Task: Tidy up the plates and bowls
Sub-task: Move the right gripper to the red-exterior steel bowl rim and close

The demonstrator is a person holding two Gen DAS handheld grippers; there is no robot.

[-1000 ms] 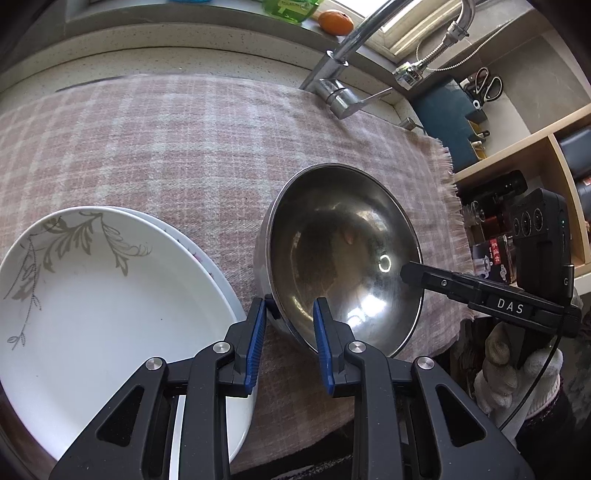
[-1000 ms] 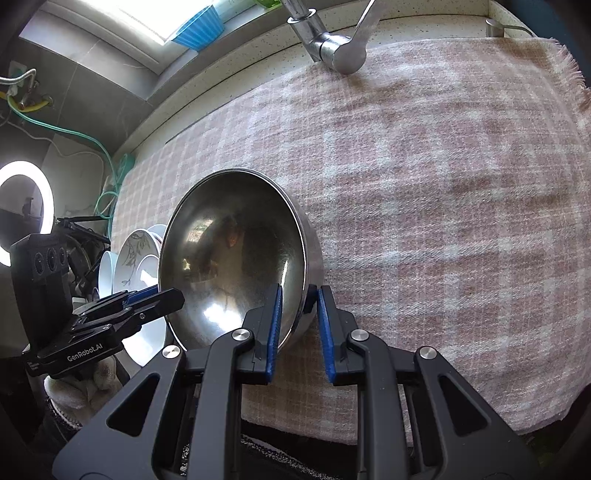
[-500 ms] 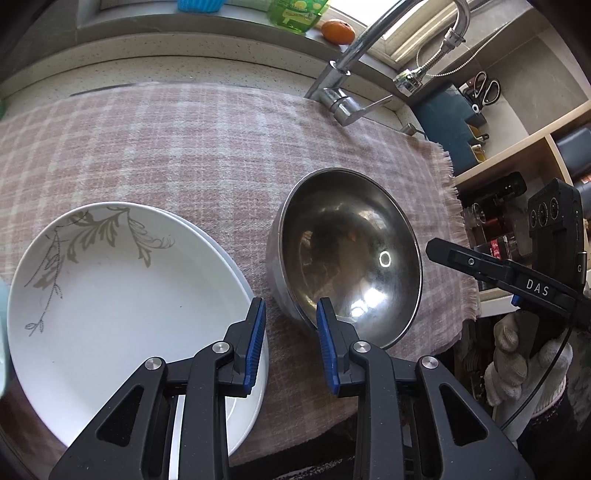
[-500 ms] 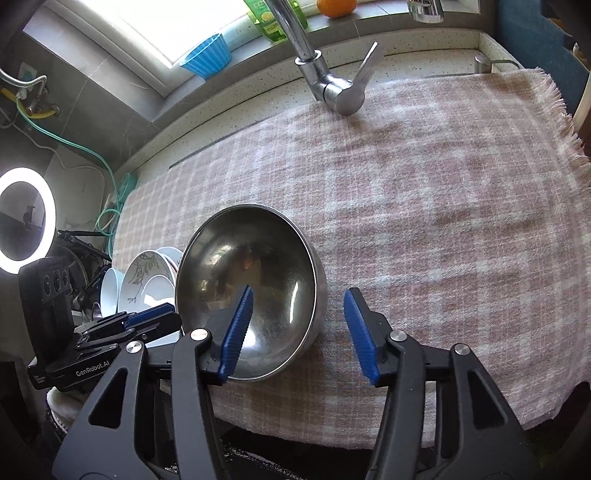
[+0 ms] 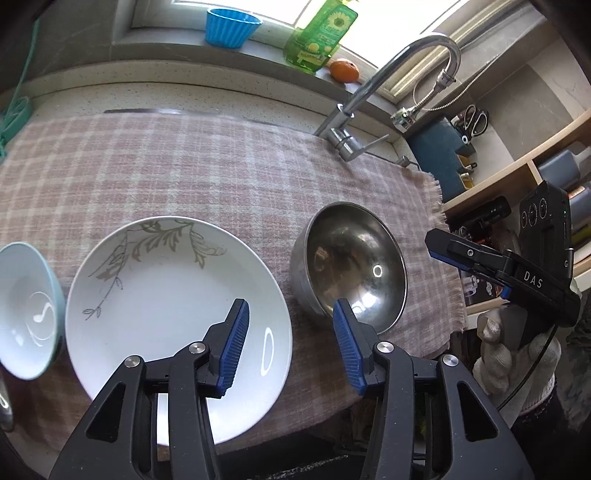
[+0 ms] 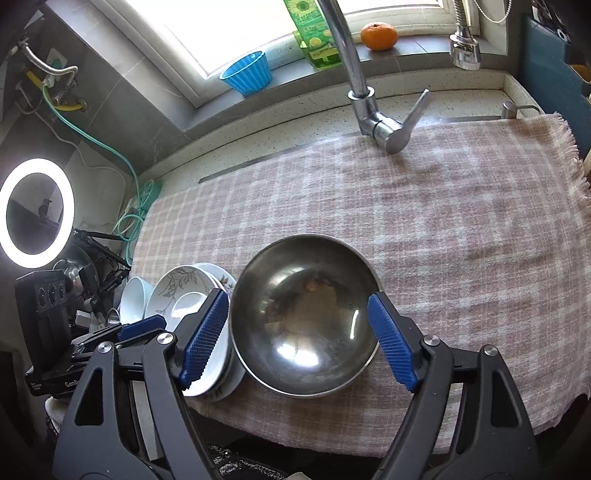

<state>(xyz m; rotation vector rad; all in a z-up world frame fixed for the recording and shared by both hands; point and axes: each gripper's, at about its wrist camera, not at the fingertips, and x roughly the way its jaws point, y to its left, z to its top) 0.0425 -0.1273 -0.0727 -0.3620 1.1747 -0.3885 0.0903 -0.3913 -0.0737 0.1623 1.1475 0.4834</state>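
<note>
Both grippers, left gripper (image 5: 288, 343) and right gripper (image 6: 297, 339), have just spread and lifted off the steel bowl (image 6: 304, 314), now set beside the leaf-patterned plate (image 5: 173, 314); the blue bowl (image 5: 26, 310) likely wants gathering next.

Bright window (image 6: 258, 22) above grey sill (image 5: 177, 37); speckled counter (image 6: 295, 122); wooden shelves (image 5: 524, 166) right; ring light (image 6: 35, 212) left

Your bench (image 6: 258, 146) carries a plaid cloth (image 6: 461, 229); on it, lower frame: steel bowl (image 6: 306, 325), stacked plates (image 6: 207, 373) touching.
</note>
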